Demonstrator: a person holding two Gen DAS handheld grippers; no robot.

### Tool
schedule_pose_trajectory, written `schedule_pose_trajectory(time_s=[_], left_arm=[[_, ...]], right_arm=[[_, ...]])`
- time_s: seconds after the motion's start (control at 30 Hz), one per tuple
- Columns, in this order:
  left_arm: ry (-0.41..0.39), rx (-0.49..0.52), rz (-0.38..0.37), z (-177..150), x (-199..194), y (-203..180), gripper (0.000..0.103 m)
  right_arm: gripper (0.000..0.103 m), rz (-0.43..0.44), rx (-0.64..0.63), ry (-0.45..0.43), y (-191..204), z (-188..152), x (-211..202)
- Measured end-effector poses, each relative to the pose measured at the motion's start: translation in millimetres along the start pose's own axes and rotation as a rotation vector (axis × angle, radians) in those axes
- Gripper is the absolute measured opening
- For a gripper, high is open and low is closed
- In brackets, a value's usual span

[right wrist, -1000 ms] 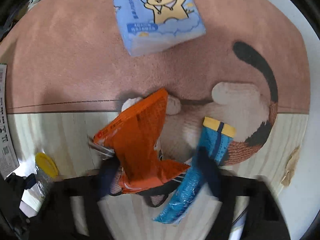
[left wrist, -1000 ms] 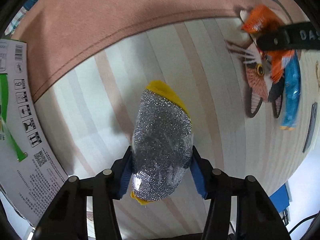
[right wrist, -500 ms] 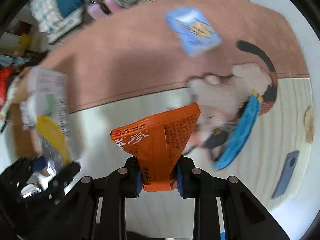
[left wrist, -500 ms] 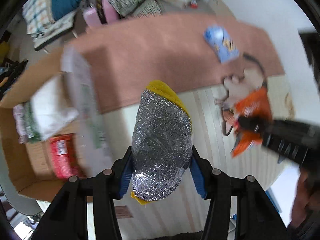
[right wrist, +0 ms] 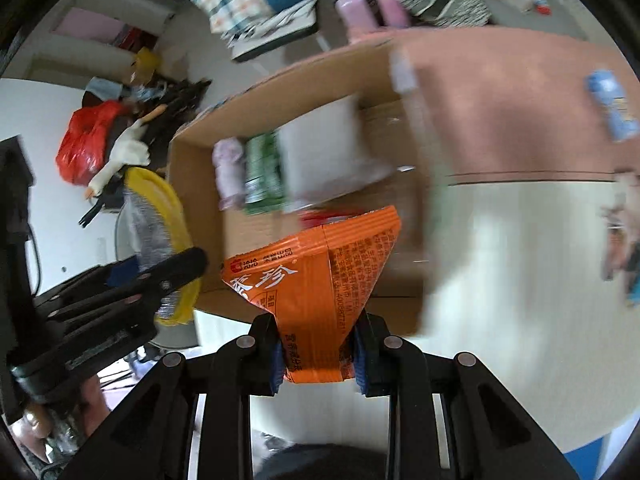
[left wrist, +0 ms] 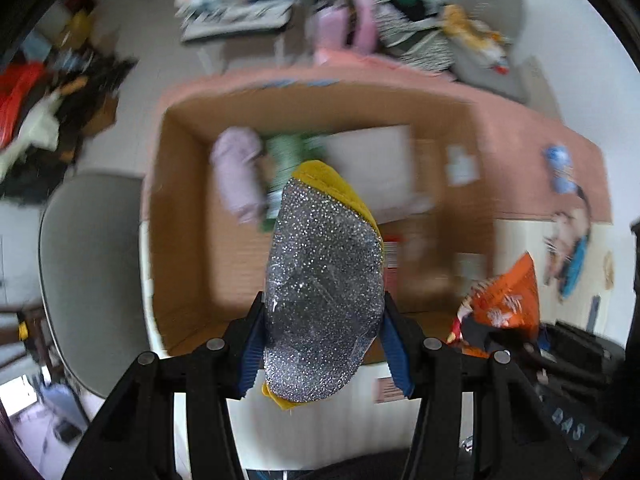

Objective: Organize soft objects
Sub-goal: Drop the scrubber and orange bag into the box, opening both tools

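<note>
Cluttered room, pink rug (right wrist: 520, 112). Open box (left wrist: 184, 240) below, half full. Left tongs (left wrist: 322, 344) clamped on sponge (left wrist: 324, 292), over box. Right tongs (right wrist: 318, 354) clamped on packet (right wrist: 320, 272), near rim. Centre over free floor, lower, then release.

Orange snack packet (right wrist: 320, 276) in my right gripper (right wrist: 318, 354): large white Chinese characters, of which I read "珍"; a small round logo with tiny characters above them, too small for me to make out.
Back panel of that packet: dense columns of fine black print, unreadable.
My right gripper body, seen from my left camera (left wrist: 568, 426): white letters "DAS".
Cardboard box (left wrist: 180, 216): labels blurred, nothing legible.
</note>
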State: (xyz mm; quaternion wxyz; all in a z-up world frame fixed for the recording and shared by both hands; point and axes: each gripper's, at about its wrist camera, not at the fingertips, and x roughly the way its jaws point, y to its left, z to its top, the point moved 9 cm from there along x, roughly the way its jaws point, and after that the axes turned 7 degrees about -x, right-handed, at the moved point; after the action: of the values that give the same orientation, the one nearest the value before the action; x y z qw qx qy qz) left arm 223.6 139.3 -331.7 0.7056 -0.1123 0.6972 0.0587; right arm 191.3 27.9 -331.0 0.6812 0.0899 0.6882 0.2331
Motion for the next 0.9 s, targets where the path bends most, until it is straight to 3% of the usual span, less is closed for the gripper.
schedule_pose_trajectory(time_s=[0.07, 0.27, 0.63, 0.67, 0.7, 0.77, 0.8, 0.9], left_arm=[[0.056, -0.039, 0.000, 4.7, 21.5, 26.0, 0.049], [0.219, -0.114, -0.045, 13.0, 77.4, 54.0, 0.049], [0.364, -0.135, -0.107, 11.3, 121.6, 51.6, 0.052], [0.382, -0.151, -0.127, 8.4, 123.9, 50.8, 0.052], [0.408, -0.161, -0.152, 4.7, 125.9, 47.8, 0.055], [0.399, -0.144, -0.132, 3.9, 126.5, 47.1, 0.064], [0.384, -0.138, -0.131, 4.6, 125.2, 47.0, 0.064], [0.355, -0.115, -0.111, 3.8, 118.7, 44.8, 0.069]], right_arm=[[0.028, 0.003, 0.003, 0.015, 18.3, 5.8, 25.6], [0.028, -0.028, 0.007, 0.061, 39.6, 18.9, 93.0], [0.030, -0.097, -0.020, 0.150, 40.0, 30.3, 152.2], [0.032, -0.107, -0.025, 0.157, 39.3, 30.8, 153.8], [0.044, -0.113, -0.038, 0.169, 40.8, 31.0, 156.5], [0.067, -0.132, -0.044, 0.188, 41.4, 29.5, 162.2], [0.073, -0.137, -0.050, 0.186, 41.8, 29.7, 162.0], [0.073, -0.160, -0.056, 0.184, 44.5, 29.4, 162.0]])
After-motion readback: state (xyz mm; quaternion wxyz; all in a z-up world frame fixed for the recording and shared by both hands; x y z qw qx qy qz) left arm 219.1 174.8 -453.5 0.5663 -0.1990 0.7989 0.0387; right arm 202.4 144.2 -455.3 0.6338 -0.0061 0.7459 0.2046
